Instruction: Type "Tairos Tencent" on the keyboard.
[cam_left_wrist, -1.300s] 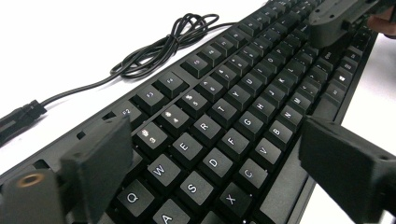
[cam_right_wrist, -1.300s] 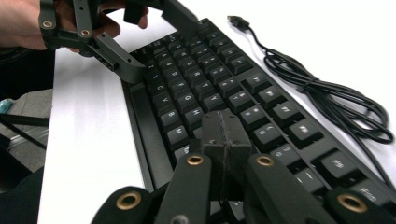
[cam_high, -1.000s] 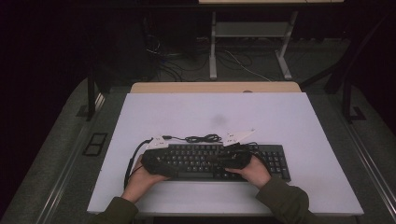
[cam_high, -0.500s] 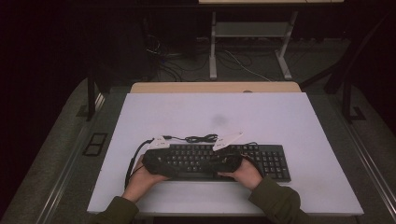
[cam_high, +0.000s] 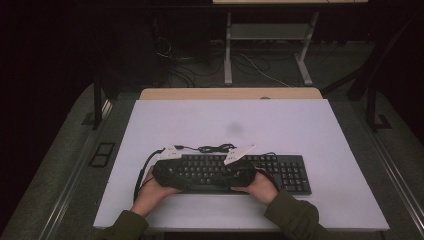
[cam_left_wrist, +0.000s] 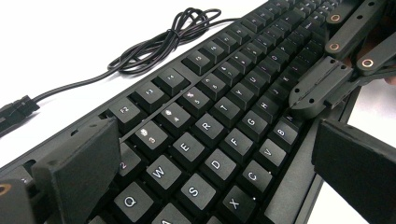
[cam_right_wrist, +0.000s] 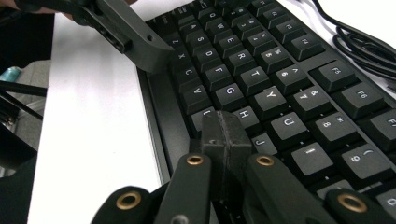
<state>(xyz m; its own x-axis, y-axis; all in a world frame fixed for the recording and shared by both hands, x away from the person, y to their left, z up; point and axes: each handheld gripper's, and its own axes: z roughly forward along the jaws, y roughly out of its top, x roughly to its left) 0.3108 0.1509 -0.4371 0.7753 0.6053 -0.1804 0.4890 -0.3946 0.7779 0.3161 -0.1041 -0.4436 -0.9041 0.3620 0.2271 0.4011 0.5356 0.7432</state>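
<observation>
A black keyboard (cam_high: 285, 172) lies near the front edge of the white table (cam_high: 300, 130), its coiled cable (cam_high: 215, 148) just behind it. My left gripper (cam_high: 167, 175) is over the keyboard's left end. In the left gripper view it (cam_left_wrist: 217, 163) is open wide: one pad (cam_left_wrist: 79, 172) stands by the number row, the other (cam_left_wrist: 355, 168) past the keyboard's front edge. My right gripper (cam_high: 240, 175) is shut with nothing in it. Its joined tip (cam_right_wrist: 224, 135) is down at the keys around B and H (cam_left_wrist: 317, 88).
The cable's plug (cam_left_wrist: 16, 109) lies loose on the table behind the keyboard. A wooden desk edge (cam_high: 230, 93) adjoins the table's far side, with a metal frame (cam_high: 265, 35) and floor cables beyond. The table's far half is bare.
My right hand has slid a little leftward along the keyboard and dropped slightly, its jaws still shut. The left hand and the keyboard have stayed put.
</observation>
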